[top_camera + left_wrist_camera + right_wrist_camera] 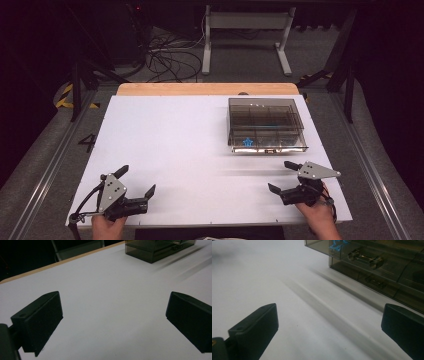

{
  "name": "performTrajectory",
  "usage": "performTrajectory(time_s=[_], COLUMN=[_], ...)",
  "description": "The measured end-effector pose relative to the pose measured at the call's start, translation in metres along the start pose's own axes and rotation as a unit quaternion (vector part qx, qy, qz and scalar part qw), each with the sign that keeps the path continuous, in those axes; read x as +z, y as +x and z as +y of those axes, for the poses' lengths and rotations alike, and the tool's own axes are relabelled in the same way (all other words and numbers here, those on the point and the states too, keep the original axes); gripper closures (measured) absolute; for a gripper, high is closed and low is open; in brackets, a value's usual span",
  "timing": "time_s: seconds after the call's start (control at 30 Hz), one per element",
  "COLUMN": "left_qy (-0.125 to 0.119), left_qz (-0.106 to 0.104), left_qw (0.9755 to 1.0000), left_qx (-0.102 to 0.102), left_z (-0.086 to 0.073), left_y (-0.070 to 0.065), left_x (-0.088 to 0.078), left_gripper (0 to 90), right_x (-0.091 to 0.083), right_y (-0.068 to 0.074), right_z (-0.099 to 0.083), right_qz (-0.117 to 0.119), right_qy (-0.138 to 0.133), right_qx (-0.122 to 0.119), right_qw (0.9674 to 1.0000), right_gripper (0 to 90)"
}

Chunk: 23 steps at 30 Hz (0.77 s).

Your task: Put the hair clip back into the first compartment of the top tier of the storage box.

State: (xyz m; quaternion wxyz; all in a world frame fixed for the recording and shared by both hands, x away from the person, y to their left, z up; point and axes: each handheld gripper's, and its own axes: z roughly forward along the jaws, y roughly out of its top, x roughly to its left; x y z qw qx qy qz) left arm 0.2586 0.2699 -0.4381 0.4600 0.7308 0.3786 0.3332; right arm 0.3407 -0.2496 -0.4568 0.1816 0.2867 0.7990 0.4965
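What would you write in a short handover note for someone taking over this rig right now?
Left gripper: open, holds nothing, near the table's front left edge.
Right gripper: open, holds nothing, front right, just short of the box.
Smoky clear compartment box: far right on the white table, lid seemingly closed, a blue star-shaped piece in a front compartment.
Done: nothing visibly.
Left: probably reach the box with the nearer right gripper.

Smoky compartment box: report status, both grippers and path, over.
Left gripper open, empty, near table edge. Right gripper open, empty, closer to the box. Smoky compartment box closed, untouched, blue star piece inside. Nothing lies between.
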Motion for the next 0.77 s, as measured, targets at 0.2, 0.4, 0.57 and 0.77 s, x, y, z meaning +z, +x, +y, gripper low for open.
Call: performTrajectory(time_s=[0.2, 0.4, 0.57, 0.77], left_qy=[0.0, -0.002, -0.007, -0.002], left_qz=[0.001, -0.002, -0.004, 0.0], left_qw=[1.0, 1.0, 1.0, 1.0], left_qx=[-0.001, 0.0, -0.003, 0.002], left_z=[-0.0006, -0.0006, -0.0004, -0.0004], left_y=[0.0017, 0.0019, 0.0025, 0.0016], left_x=[0.0, 0.0002, -0.0003, 0.0006], left_gripper=[1.7, 1.7, 1.3, 1.3], right_x=[0.0051, 0.0064, 0.0046, 0.0035], right_y=[-0.0039, -0.0012, -0.0022, -0.001], right_z=[0.0, 0.0029, 0.0034, 0.0045], right_qz=[-0.009, 0.0, 0.008, 0.011], right_qy=[-0.001, -0.006, -0.014, -0.016], right_qx=[0.006, -0.008, 0.002, 0.004], right_qw=[0.9999, 0.9999, 0.9999, 0.9998], right_gripper=[1.0, 0.5, 0.4, 0.0])
